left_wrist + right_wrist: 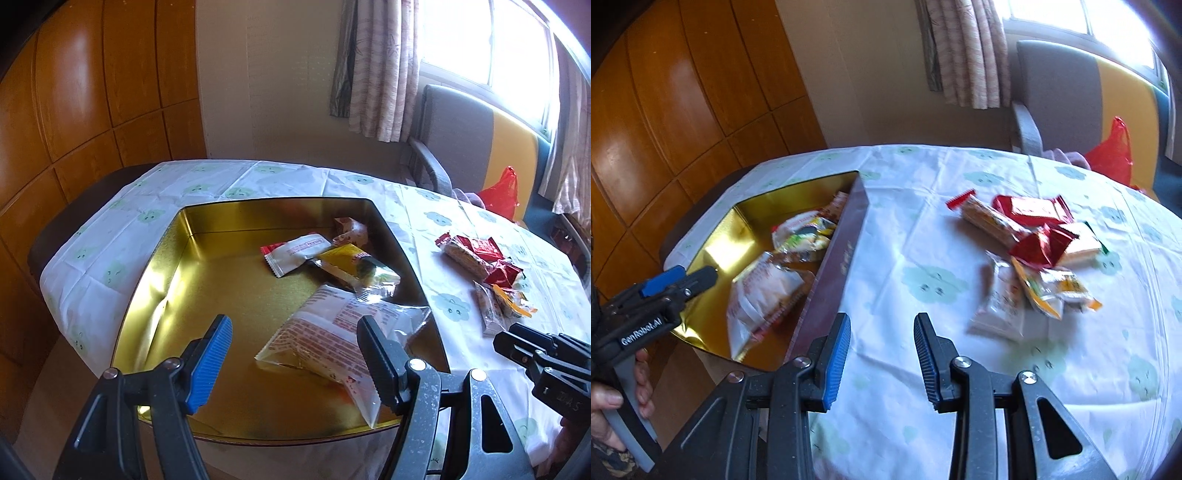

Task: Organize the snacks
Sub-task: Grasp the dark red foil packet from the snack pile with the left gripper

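1. Nearest to the left wrist camera stands the left gripper (295, 354), with its jaws set wide apart and nothing pressed between them; it hangs over the near part of the gold tin (192, 266).
2. Just behind its fingers lies a large clear packet (332, 332) with orange print, on the floor of the tin, in the lower middle of the frame.
3. Further back in the tin, toward the right wall, lie a white packet (299, 251), a yellow packet (347, 262) and a small pink one (351, 229) — all close together, some overlapping.
4. In the right wrist view the right gripper (882, 354) is at the bottom centre, over bare tablecloth (923, 229). Its jaws are parted by a narrow gap and they hold nothing.
5. The loose snacks (1030, 254) are in a heap on the cloth, in the right middle of that frame (red wrappers, a long cracker pack, orange and white packets), well apart from the tin.
6. A hand (613, 410) holding the left gripper's handle shows at the lower left edge.
7. Behind the table, upper right, stand a grey and yellow chair (480, 129) and a red bag (500, 192) — beside the curtain (373, 66).
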The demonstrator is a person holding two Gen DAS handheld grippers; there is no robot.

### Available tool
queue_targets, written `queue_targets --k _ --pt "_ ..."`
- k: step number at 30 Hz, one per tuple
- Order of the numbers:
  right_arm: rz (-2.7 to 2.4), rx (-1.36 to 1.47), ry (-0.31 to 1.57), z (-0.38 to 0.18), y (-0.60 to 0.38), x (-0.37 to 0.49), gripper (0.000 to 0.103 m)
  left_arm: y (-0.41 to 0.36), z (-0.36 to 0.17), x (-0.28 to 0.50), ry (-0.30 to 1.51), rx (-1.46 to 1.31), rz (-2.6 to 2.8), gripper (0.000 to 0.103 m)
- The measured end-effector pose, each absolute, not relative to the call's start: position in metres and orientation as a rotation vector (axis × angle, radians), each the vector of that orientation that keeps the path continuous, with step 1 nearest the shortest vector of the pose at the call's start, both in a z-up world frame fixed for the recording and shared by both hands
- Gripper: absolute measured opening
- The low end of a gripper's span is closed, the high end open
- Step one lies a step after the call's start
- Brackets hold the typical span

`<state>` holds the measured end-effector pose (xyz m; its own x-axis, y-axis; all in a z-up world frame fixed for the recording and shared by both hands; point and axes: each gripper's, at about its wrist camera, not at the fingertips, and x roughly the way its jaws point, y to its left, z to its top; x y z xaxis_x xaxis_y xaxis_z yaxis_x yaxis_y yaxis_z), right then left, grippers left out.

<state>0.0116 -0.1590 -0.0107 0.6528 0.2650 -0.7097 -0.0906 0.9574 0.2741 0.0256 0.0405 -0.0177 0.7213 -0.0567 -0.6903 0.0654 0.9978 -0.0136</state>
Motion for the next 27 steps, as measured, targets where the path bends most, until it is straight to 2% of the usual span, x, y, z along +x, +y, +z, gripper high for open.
queue_targets --k 16,21,27 --pt "0.001 0.213 0.872 -0.032 -0.218 -0.023 0.037 0.001 -0.006 0.021 0.749 0.082 -0.210 0.071" --pt "-0.080 0.235 0.889 -0.042 -0.248 -0.039 0.037 -0.033 0.006 0.022 0.725 0.146 -0.326 0.071" --pt "-0.149 0.287 0.909 -0.055 -0.277 -0.053 0.037 -0.089 0.001 0.028 0.779 0.216 -0.505 0.071"
